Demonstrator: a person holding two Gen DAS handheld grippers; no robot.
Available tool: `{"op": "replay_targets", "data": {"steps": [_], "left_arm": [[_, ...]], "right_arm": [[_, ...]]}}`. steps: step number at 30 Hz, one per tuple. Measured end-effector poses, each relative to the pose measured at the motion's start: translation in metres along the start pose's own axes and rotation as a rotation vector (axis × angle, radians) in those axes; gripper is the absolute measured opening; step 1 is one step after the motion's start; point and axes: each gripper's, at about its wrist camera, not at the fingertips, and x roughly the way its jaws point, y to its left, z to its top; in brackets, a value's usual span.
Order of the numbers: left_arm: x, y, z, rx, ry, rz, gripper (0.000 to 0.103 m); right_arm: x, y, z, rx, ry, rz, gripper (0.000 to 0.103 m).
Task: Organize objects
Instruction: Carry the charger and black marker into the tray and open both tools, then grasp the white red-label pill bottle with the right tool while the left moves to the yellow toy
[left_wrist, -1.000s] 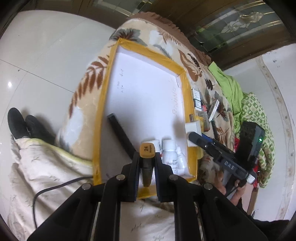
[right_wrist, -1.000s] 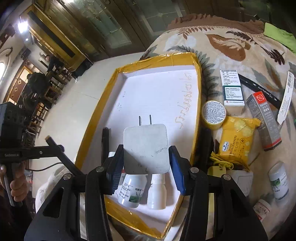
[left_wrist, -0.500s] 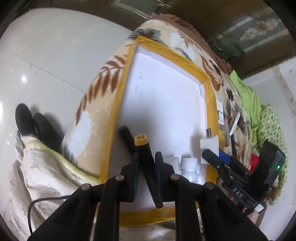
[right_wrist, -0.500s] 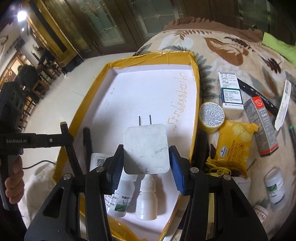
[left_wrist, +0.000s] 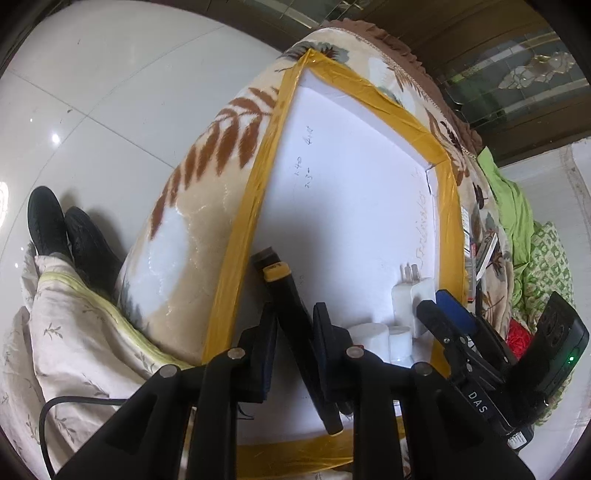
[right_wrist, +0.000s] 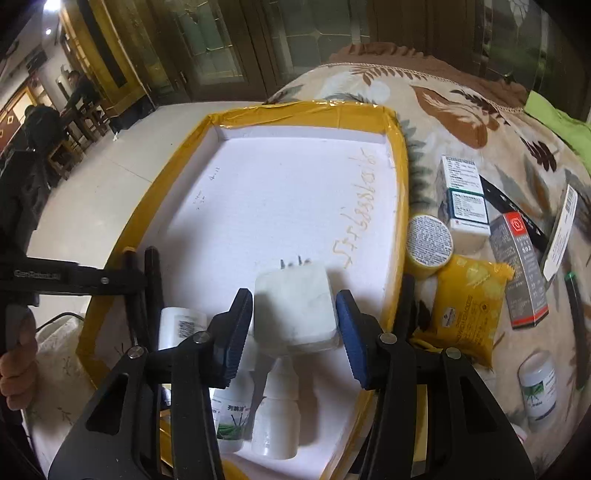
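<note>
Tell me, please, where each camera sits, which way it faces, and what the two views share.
Left wrist: sits on the left claw, looking steeply down into the yellow-edged tray; its jaws are opening around a black marker; shoes show.
Right wrist: sits on the right claw, looking down at the tray's near end; it grips a white charger; a hand shows.
Shared: tray, charger, marker, white bottles, each other's claw.

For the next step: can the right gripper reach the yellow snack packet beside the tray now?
Probably not yet: the right gripper is occupied by the white plug adapter; otherwise the yellow snack packet lies uncovered on the blanket.
</note>
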Motion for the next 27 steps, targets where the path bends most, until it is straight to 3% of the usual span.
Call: {"op": "replay_targets", "data": {"steps": [9,12,14,17,20,24,27], "left_arm": [[0.001,-0.009,-0.005,0.055,-0.059,0.056,0.022],[-0.004,-0.008,-0.006,0.056,-0.083,0.009,0.033],[-0.012,-0.004,-0.008,0.048,-0.122,-0.049,0.046],[-0.019,0.0,-0.01,0.04,-0.144,-0.087,0.051],[-0.023,-0.003,-0.018,0.048,-0.157,-0.069,0.056],[-0.015,-0.011,-0.037,0.068,-0.107,-0.033,0.063],[-0.024,-0.025,-0.048,0.138,-0.169,0.024,0.063]], "right_arm": [[0.004,0.006,-0.001,-0.024,0.003,-0.016,0.047],[-0.001,-0.002,0.002,0.031,0.0,0.041,0.047],[-0.011,-0.013,0.004,0.096,-0.023,0.109,0.047],[-0.031,-0.033,0.006,0.184,-0.057,0.167,0.047],[-0.051,-0.056,0.002,0.259,-0.077,0.182,0.047],[-0.074,-0.089,-0.01,0.338,-0.095,0.158,0.047],[-0.085,-0.106,-0.022,0.352,-0.099,0.136,0.047]]}}
